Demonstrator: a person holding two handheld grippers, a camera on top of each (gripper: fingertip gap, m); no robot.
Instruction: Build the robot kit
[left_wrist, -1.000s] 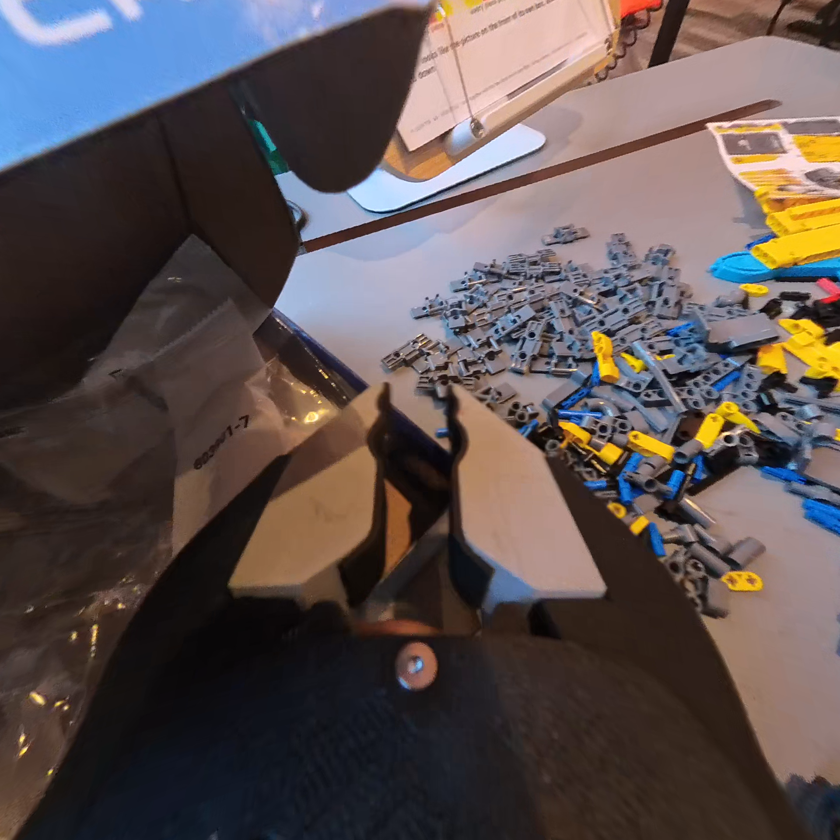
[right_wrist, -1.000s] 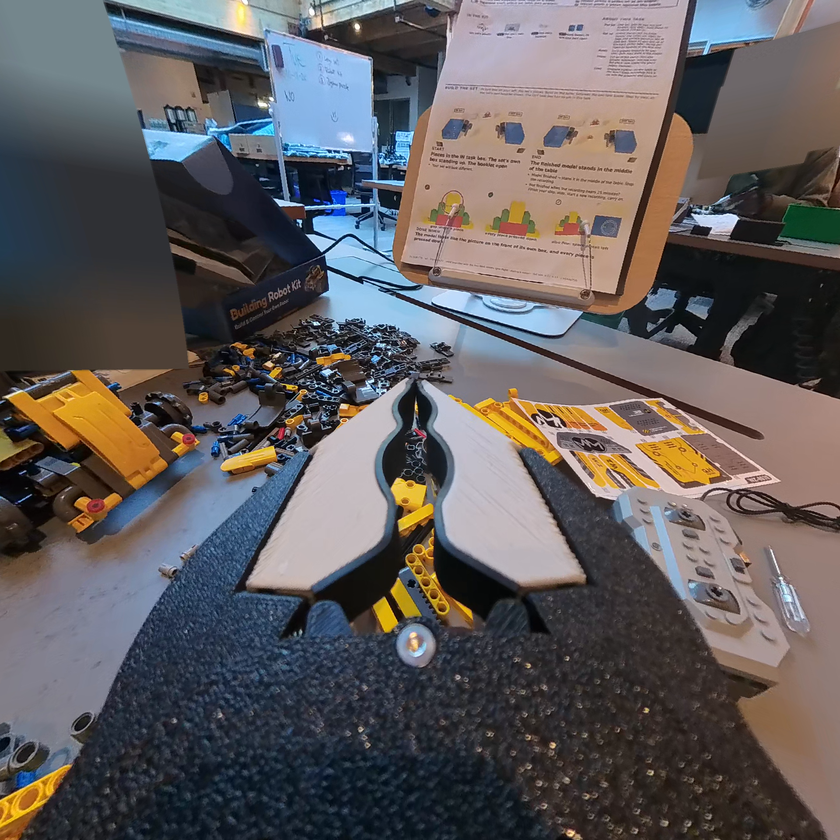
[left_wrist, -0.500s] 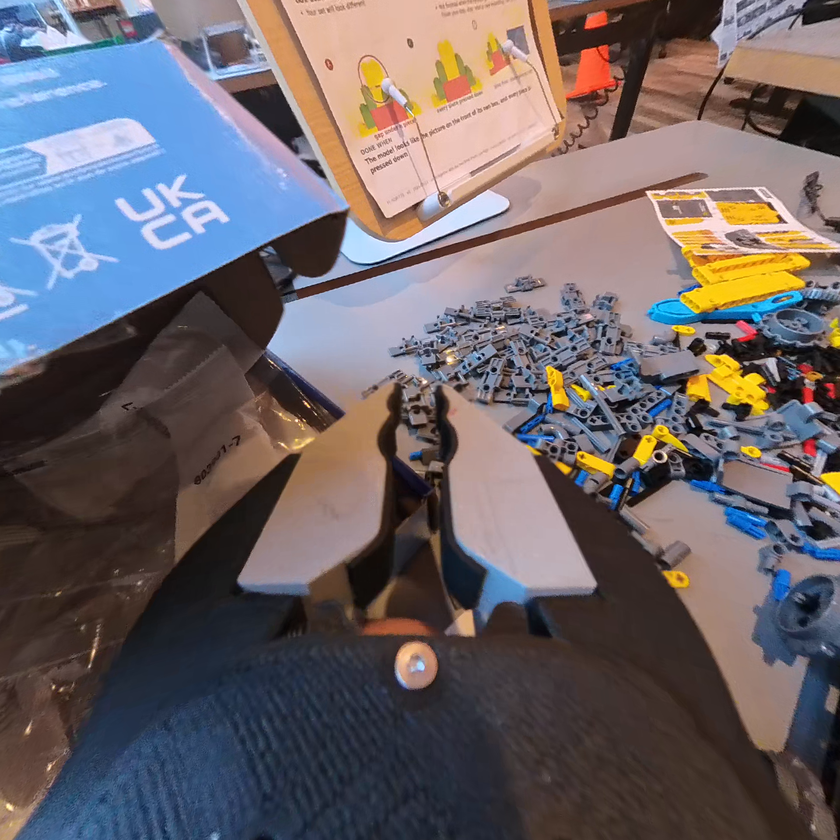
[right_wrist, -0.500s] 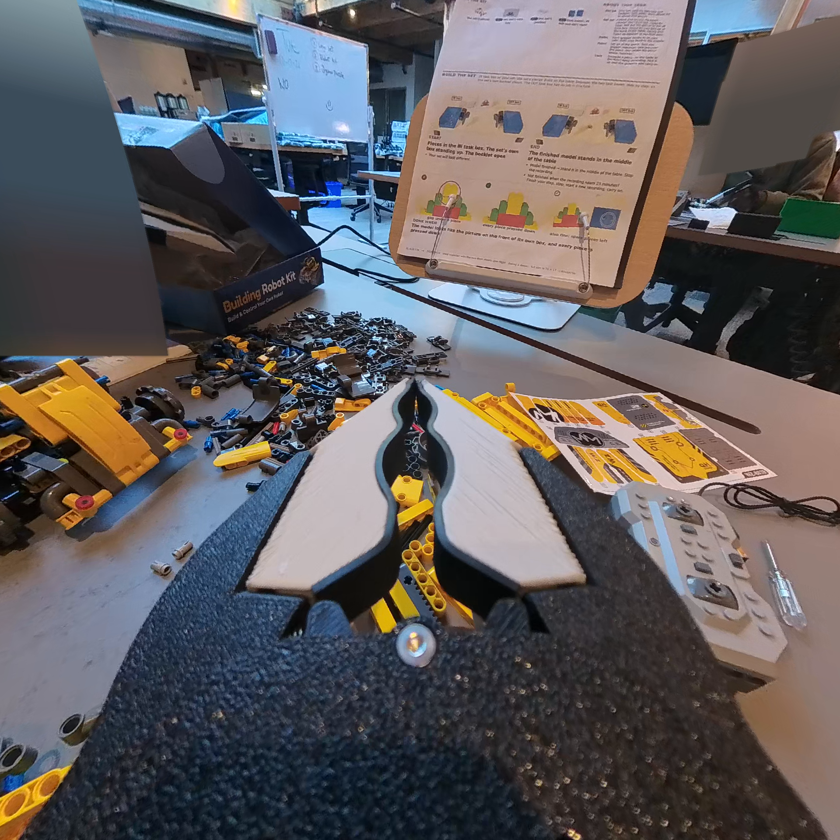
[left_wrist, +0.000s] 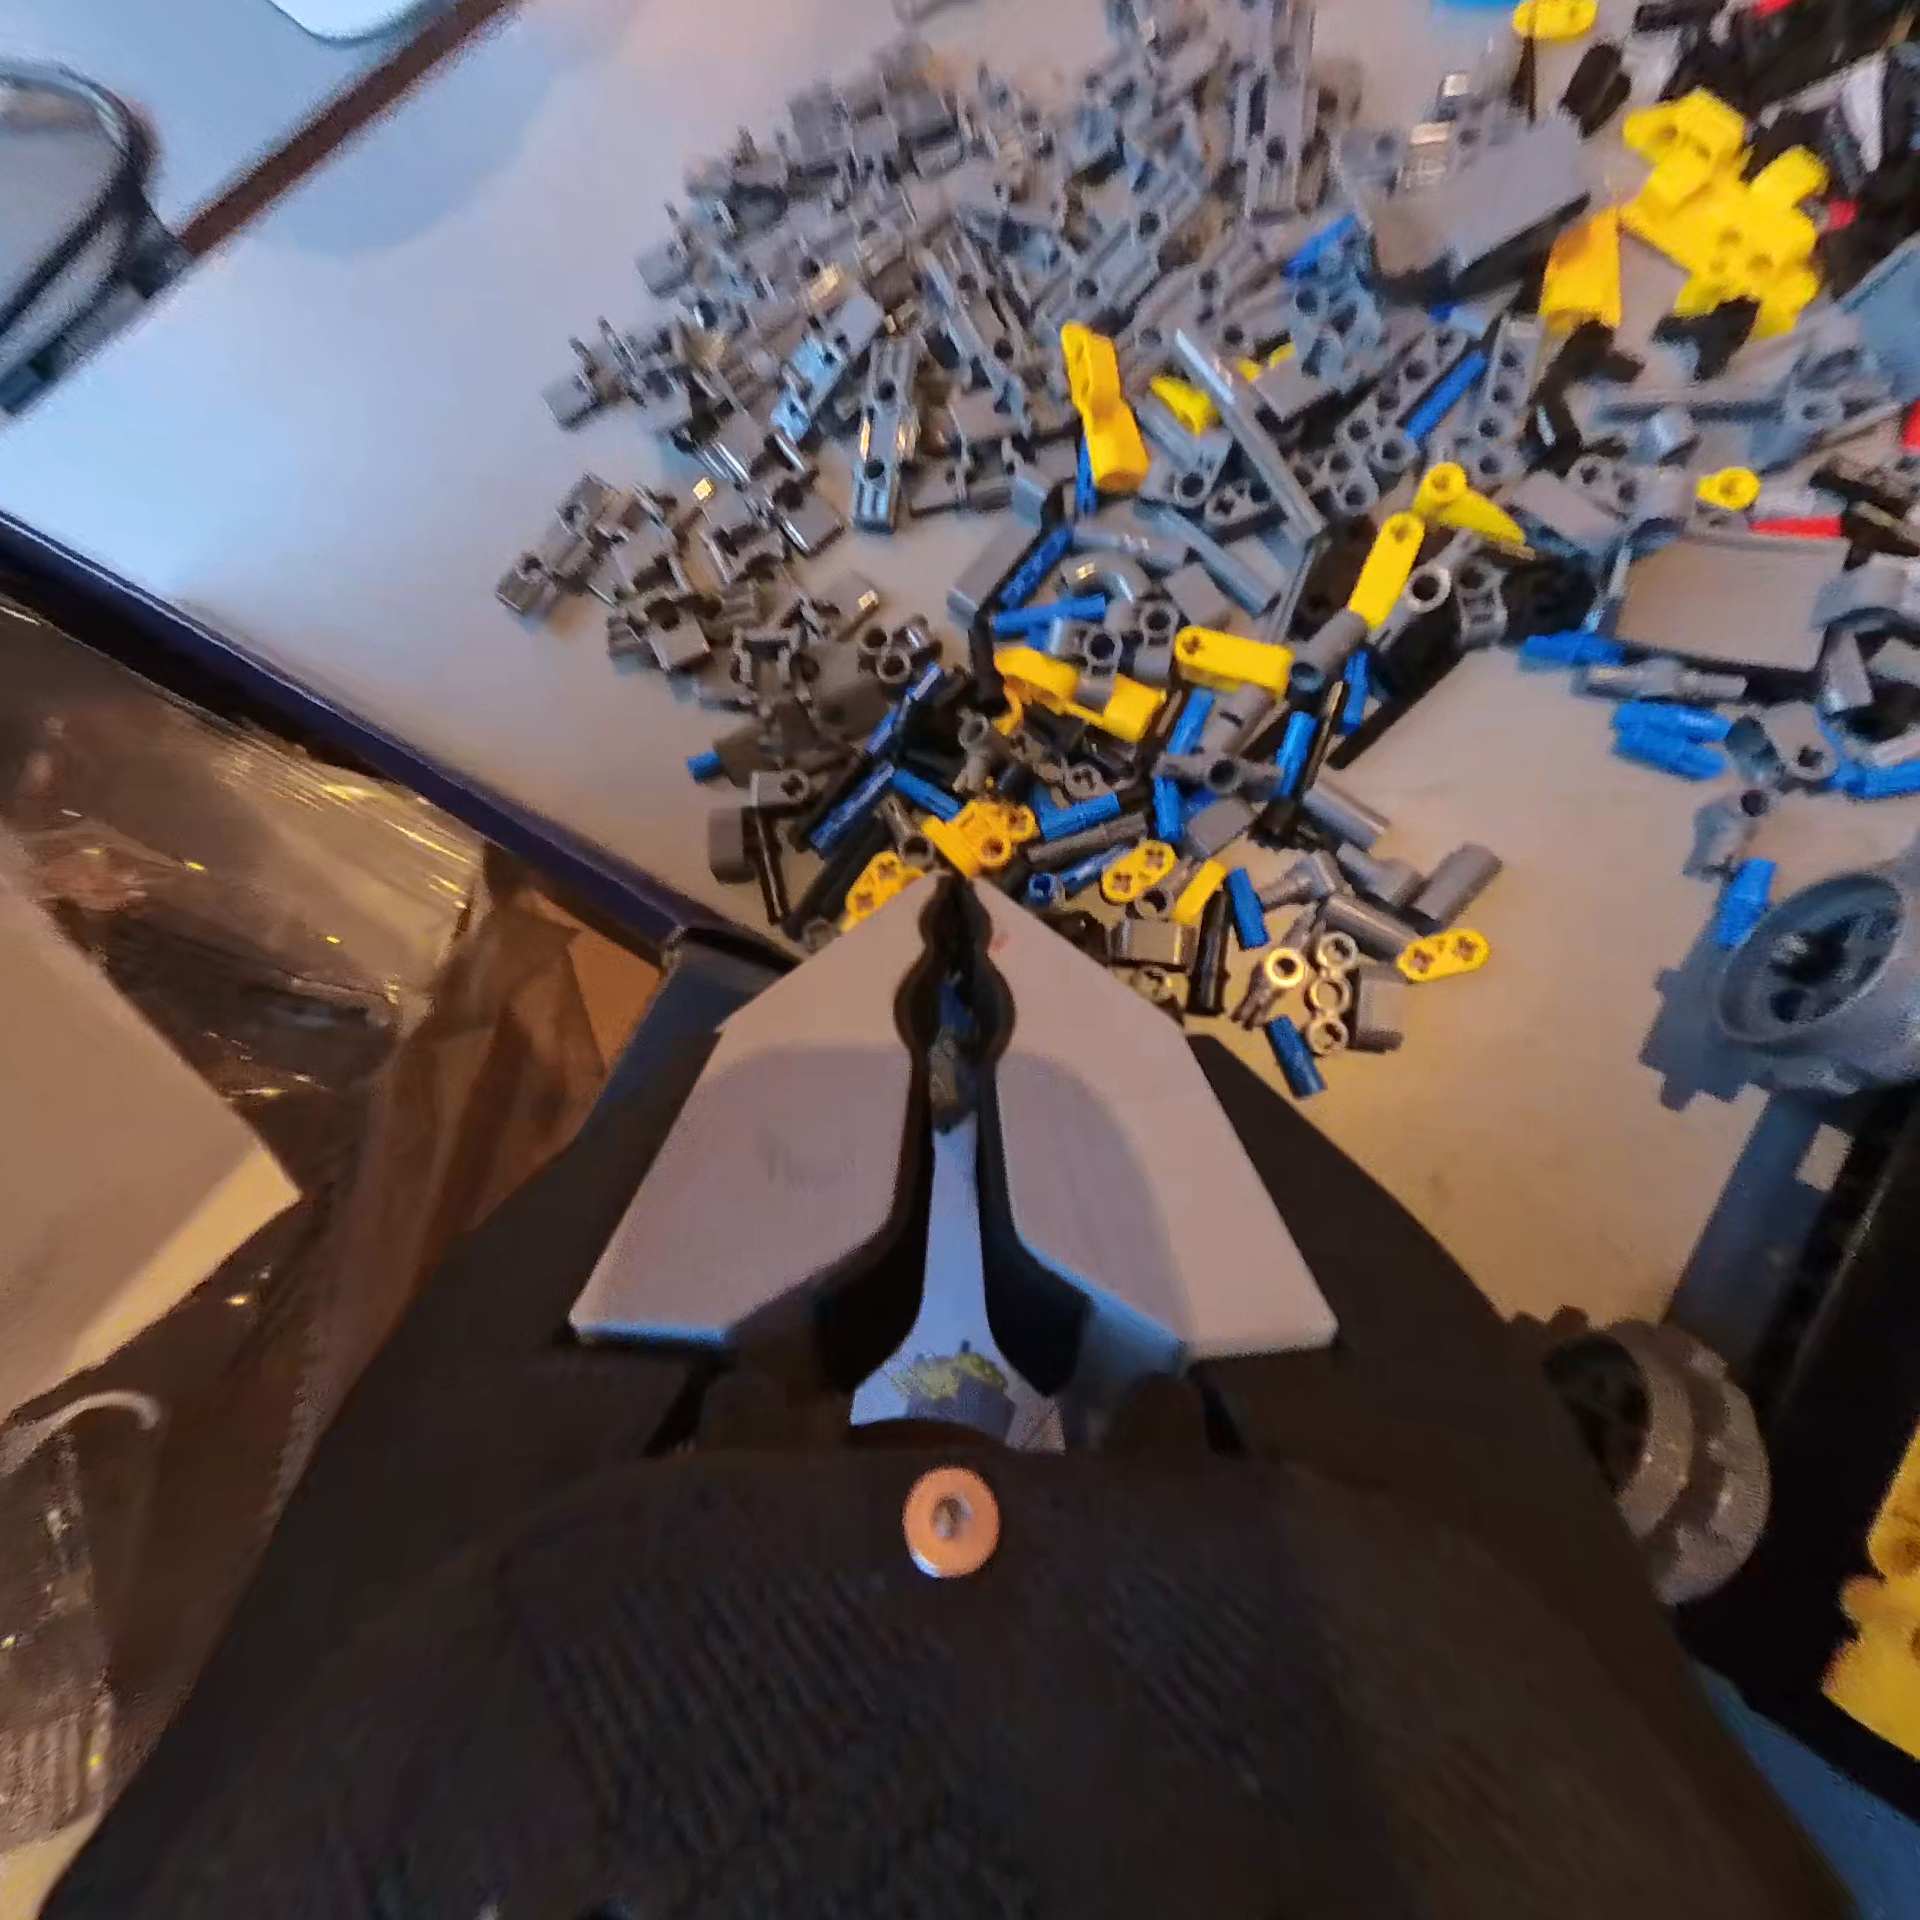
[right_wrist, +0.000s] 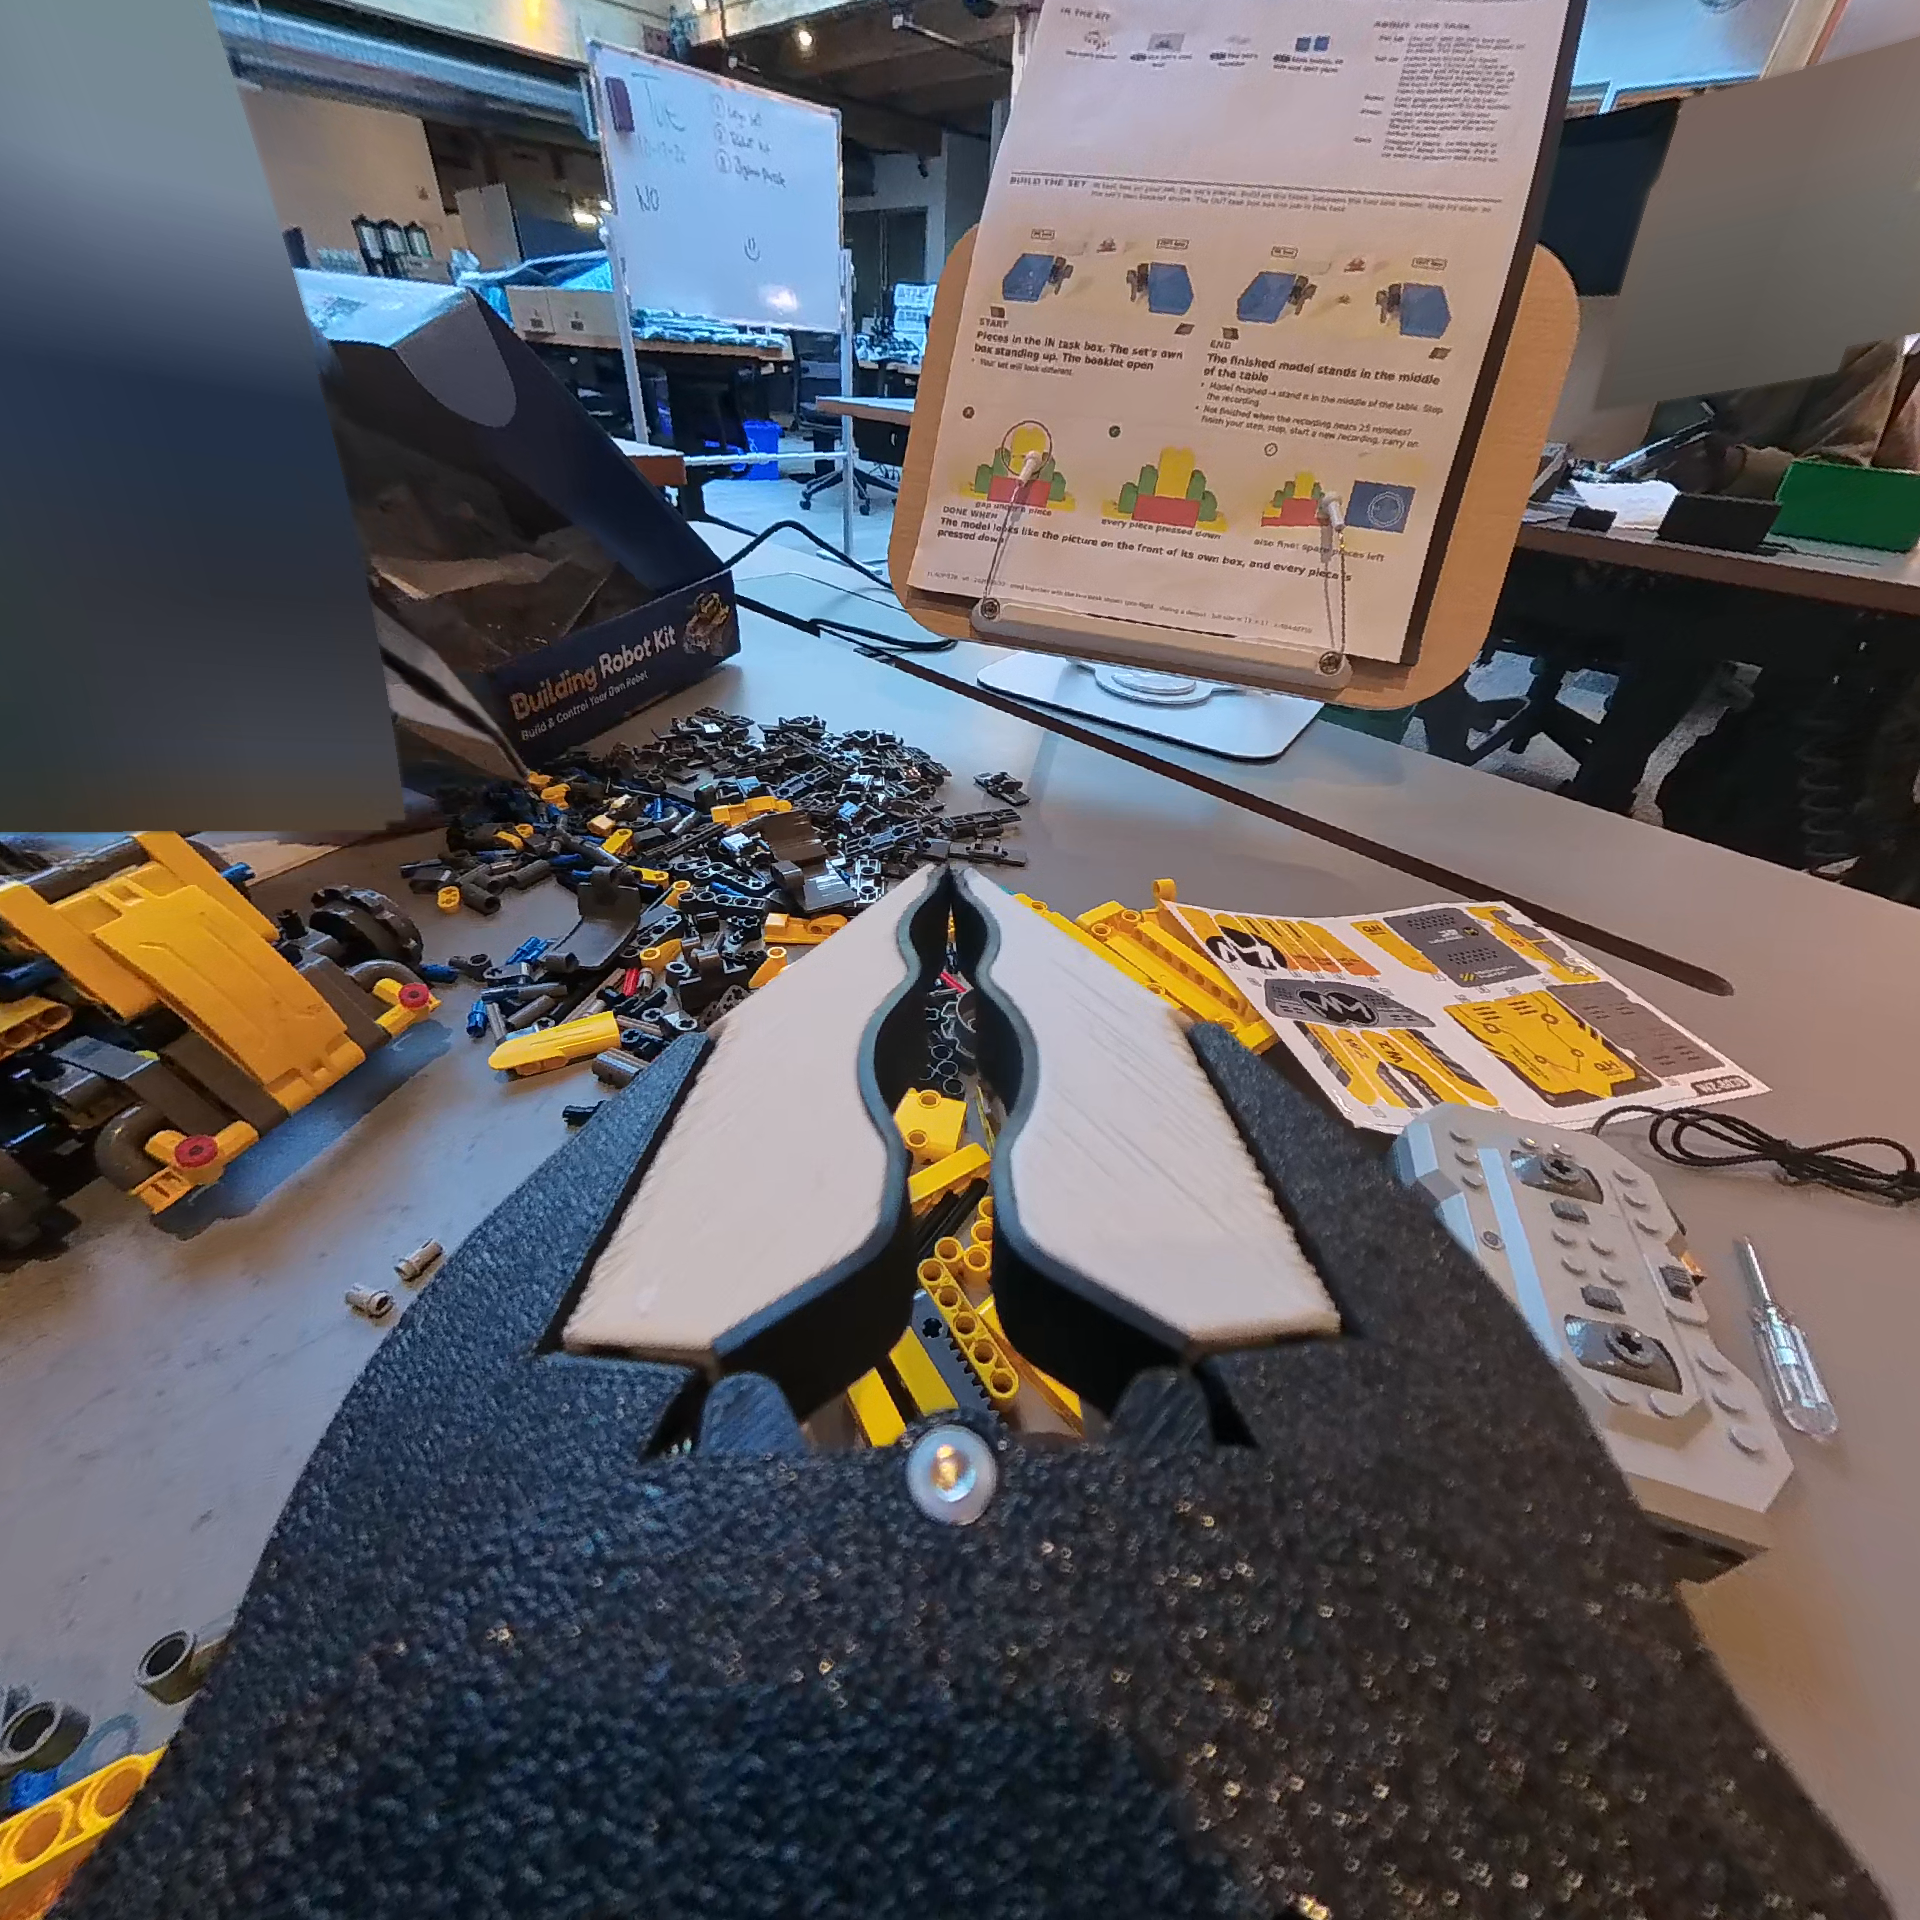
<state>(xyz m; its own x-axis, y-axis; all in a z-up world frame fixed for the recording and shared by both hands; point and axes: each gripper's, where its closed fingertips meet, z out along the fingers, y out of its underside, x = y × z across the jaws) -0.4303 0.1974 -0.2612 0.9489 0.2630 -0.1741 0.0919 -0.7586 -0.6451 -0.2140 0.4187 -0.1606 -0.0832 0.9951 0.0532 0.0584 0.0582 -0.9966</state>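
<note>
My left gripper is shut and empty, tips pointing down at the near edge of a pile of grey, blue and yellow building pieces on the grey table. The open dark blue kit box with plastic bags lies just left of it. My right gripper is shut and empty, held above yellow beams and small pieces. The same pile lies ahead of it, with the kit box beyond.
A partly built yellow and grey model sits at left. A sticker sheet, a grey hub block, a small screwdriver and a black cable lie at right. An instruction sheet on a wooden stand stands behind. A grey wheel lies right of the left gripper. There is about 35 cm between the tips of the two grippers.
My left gripper has tilted down and moved right, away from the box mouth toward the pile, and its fingers have closed fully. My right gripper has hardly moved.
</note>
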